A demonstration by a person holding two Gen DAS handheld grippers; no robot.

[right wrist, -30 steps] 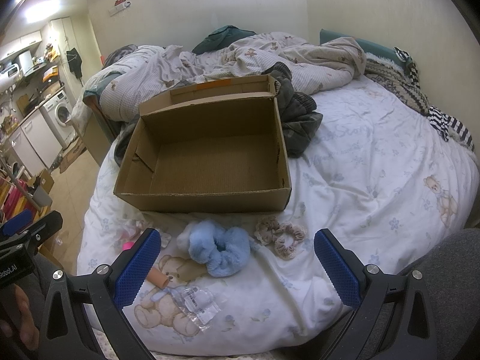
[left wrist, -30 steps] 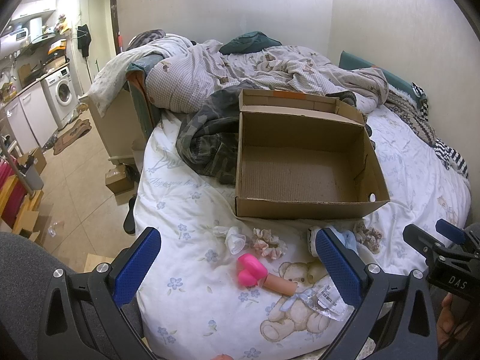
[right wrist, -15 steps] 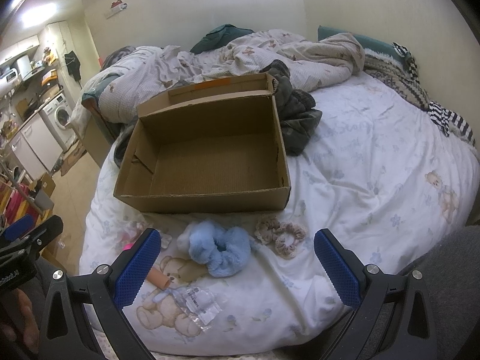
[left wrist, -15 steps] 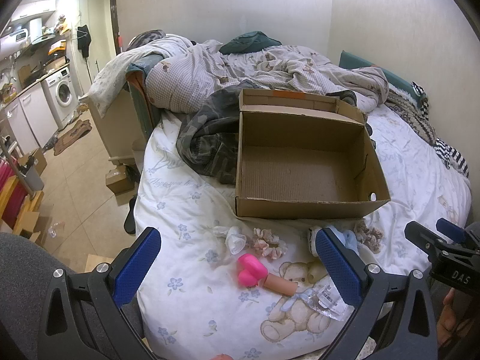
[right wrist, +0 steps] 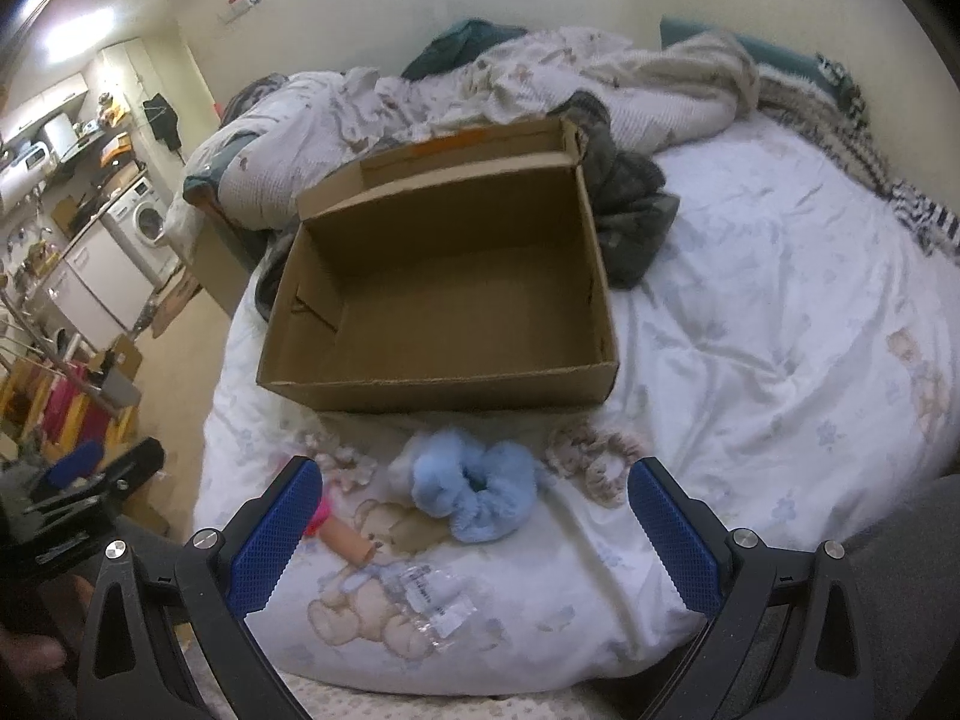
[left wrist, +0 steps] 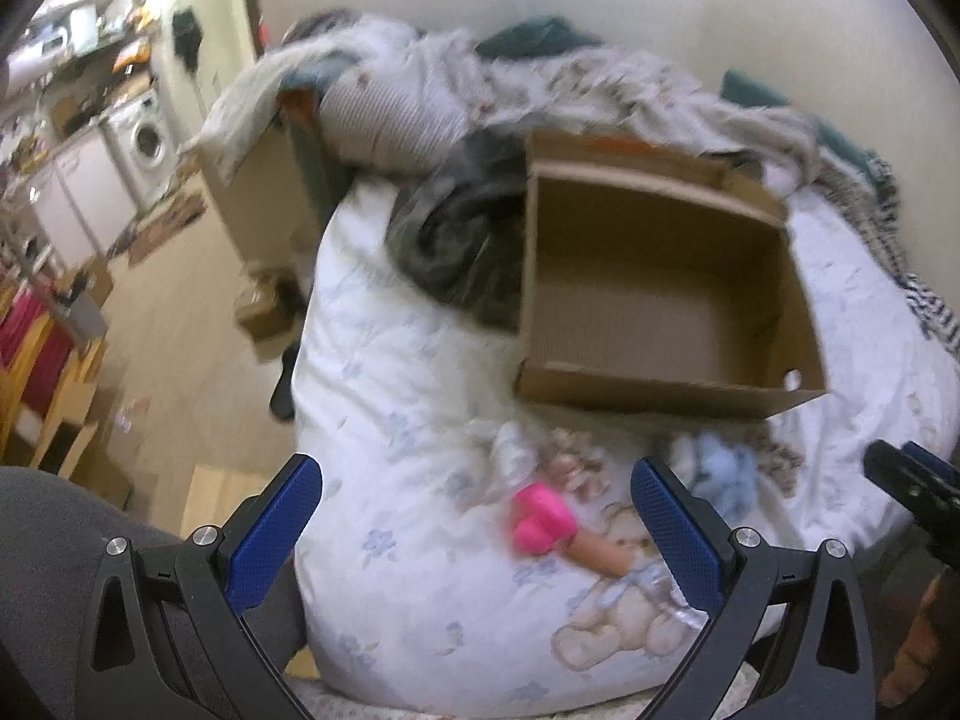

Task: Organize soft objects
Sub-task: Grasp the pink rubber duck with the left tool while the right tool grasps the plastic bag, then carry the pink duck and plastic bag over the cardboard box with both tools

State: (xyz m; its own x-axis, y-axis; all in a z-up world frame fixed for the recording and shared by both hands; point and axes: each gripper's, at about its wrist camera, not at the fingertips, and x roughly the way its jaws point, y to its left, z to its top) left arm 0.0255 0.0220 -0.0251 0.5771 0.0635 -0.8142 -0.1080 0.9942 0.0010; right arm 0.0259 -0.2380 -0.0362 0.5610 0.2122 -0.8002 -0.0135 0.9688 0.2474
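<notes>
Fingers spread, empty — one box, three scrunchies.

An open cardboard box sits empty on the bed. Just in front of it lie a fluffy blue scrunchie, a beige scrunchie and a pink-capped toy.

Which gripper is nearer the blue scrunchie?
Right. The right gripper frames the blue scrunchie between its open fingers; the left gripper sits further left, over the pink toy.
</notes>
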